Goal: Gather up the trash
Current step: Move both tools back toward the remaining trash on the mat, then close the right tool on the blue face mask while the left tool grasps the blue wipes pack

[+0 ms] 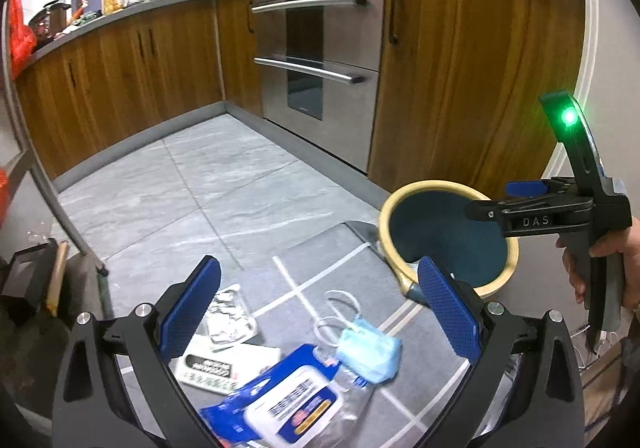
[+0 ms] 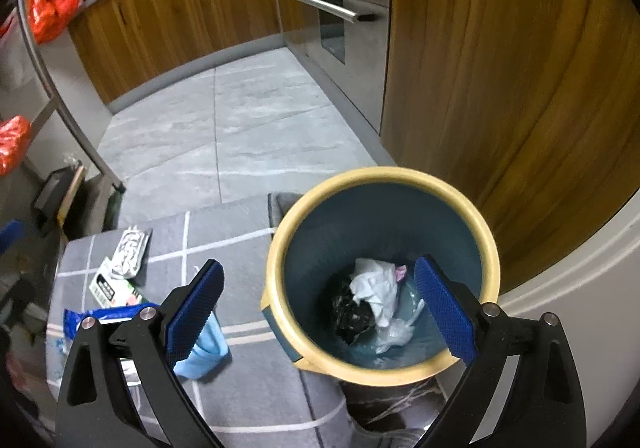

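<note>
A teal bin with a cream rim [image 2: 280, 248] stands on a grey mat by the wooden cabinets; it holds crumpled white and black trash [image 2: 372, 300]. My right gripper [image 2: 320, 308] is open and empty, hovering over the bin mouth. It also shows in the left wrist view [image 1: 488, 208] above the bin [image 1: 400, 204]. My left gripper [image 1: 320, 316] is open and empty above floor trash: a blue face mask [image 1: 370, 352], a blue wet-wipes pack [image 1: 288, 400], a foil wrapper [image 1: 230, 314] and a white printed box [image 1: 216, 366]. The right wrist view shows the mask [image 2: 204, 352] left of the bin.
The grey checked mat [image 2: 224, 232] lies on a grey tile floor [image 1: 192, 184]. Wooden cabinets [image 1: 472, 68] and a steel oven [image 1: 320, 60] line the far side. A metal rack leg [image 1: 68, 220] and dark boxes [image 1: 28, 280] stand at the left.
</note>
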`<act>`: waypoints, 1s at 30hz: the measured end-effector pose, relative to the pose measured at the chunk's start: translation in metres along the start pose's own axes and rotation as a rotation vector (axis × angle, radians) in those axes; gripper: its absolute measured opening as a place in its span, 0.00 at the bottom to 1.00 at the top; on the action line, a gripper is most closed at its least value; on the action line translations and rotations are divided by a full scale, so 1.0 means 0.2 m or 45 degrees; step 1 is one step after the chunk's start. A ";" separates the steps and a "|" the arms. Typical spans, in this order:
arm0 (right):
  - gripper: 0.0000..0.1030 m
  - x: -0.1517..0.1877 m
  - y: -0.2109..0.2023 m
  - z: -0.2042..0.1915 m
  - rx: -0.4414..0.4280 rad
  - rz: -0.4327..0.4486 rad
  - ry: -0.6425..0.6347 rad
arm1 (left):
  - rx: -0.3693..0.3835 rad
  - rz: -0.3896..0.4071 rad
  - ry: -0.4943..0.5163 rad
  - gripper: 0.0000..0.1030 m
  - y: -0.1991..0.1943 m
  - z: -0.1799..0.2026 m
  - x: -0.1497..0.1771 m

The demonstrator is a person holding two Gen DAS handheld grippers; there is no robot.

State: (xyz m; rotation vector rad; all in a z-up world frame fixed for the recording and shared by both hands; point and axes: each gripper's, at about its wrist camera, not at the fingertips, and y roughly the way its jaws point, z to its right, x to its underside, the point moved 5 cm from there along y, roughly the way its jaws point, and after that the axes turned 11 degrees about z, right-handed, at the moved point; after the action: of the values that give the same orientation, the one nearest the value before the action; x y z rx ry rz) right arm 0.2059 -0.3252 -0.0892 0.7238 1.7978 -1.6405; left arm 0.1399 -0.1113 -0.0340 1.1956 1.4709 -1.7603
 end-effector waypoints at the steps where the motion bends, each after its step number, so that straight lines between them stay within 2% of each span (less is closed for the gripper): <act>1: 0.93 0.00 0.00 -0.01 0.001 0.004 -0.002 | -0.002 0.007 -0.010 0.94 -0.02 -0.01 0.00; 7: 0.93 0.00 -0.07 -0.05 -0.013 0.033 0.014 | -0.024 0.038 -0.023 0.94 -0.17 -0.08 -0.01; 14: 0.93 0.01 -0.16 -0.09 0.012 0.077 0.020 | -0.090 0.012 -0.025 0.94 -0.32 -0.19 0.06; 22: 0.93 0.04 -0.24 -0.22 -0.055 0.100 0.014 | -0.145 -0.048 -0.116 0.94 -0.45 -0.33 0.17; 26: 0.93 0.10 -0.23 -0.30 -0.107 0.052 0.029 | -0.179 -0.073 -0.145 0.94 -0.46 -0.40 0.23; 30: 0.93 0.15 -0.23 -0.37 -0.108 0.012 0.003 | -0.207 -0.119 -0.172 0.94 -0.46 -0.46 0.29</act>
State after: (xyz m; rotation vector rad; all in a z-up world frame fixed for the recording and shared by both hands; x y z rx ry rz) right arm 0.1471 -0.2551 -0.0766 0.6954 1.8504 -1.5478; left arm 0.0617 0.0070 -0.0424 0.9213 1.5775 -1.7088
